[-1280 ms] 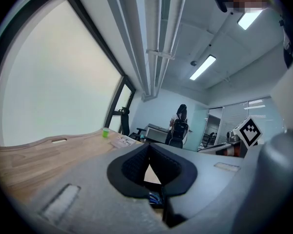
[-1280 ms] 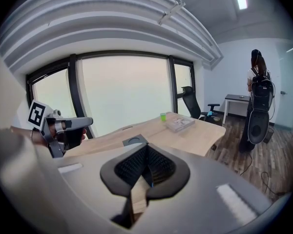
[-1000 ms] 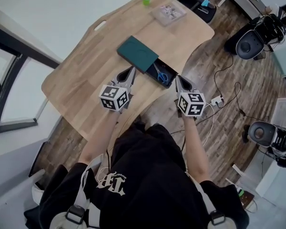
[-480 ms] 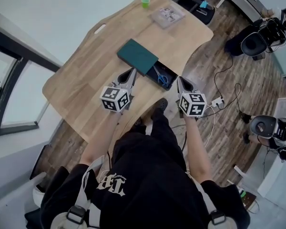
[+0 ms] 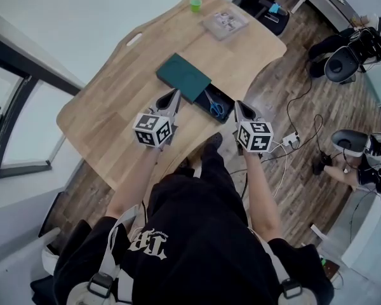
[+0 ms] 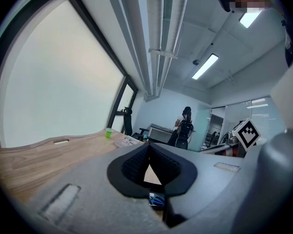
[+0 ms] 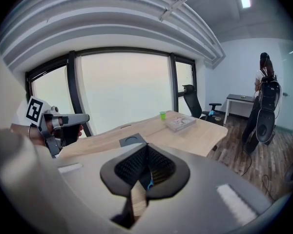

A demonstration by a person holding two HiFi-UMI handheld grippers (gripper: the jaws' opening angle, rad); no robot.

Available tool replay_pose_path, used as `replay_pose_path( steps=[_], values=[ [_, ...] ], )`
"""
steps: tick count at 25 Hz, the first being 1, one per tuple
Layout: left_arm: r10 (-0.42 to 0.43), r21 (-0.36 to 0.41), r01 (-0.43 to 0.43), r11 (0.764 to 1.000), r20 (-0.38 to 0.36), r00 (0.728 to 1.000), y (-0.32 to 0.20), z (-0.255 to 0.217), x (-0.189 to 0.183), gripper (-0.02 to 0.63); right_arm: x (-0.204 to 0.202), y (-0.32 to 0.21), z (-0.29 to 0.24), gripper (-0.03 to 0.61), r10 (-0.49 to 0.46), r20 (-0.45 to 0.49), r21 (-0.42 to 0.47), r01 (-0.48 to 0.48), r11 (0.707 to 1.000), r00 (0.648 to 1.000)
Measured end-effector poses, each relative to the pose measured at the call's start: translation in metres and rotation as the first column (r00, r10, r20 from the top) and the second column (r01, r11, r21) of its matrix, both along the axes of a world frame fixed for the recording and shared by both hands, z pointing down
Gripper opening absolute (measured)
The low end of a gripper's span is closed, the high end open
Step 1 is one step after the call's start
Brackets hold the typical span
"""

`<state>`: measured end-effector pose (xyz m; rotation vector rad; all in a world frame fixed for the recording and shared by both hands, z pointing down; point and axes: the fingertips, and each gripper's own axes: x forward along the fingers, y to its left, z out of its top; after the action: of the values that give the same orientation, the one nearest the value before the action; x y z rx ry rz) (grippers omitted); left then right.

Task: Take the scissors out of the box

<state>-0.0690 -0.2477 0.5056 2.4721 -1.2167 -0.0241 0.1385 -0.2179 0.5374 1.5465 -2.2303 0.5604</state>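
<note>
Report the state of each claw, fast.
Left claw: closed, holding nothing.
Right claw: closed, holding nothing.

Blue-handled scissors lying in the half-open box

The scissors (image 5: 215,104) are lying flat in the box's black inner tray (image 5: 228,100), with their blue handles showing toward the tray's outer end and the blades pointing back toward the cover. The box (image 5: 183,75) is sitting flat and aslant on the wooden table (image 5: 114,100). Its dark teal cover is hiding the farther part, while the tray is sticking out at the nearer end, right by the table's curved edge.
</note>
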Motion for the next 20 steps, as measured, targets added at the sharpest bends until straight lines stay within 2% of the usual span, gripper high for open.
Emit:
replay_pose_path(
  steps=[20],
  values=[
    [-0.005,-0.068,0.006,0.998,0.018,1.000,-0.014,0.034,0.008,0.005,0.009,-0.016,0.052,0.005,-0.032,0.004,-0.090,0.032,0.995,0.999]
  ],
)
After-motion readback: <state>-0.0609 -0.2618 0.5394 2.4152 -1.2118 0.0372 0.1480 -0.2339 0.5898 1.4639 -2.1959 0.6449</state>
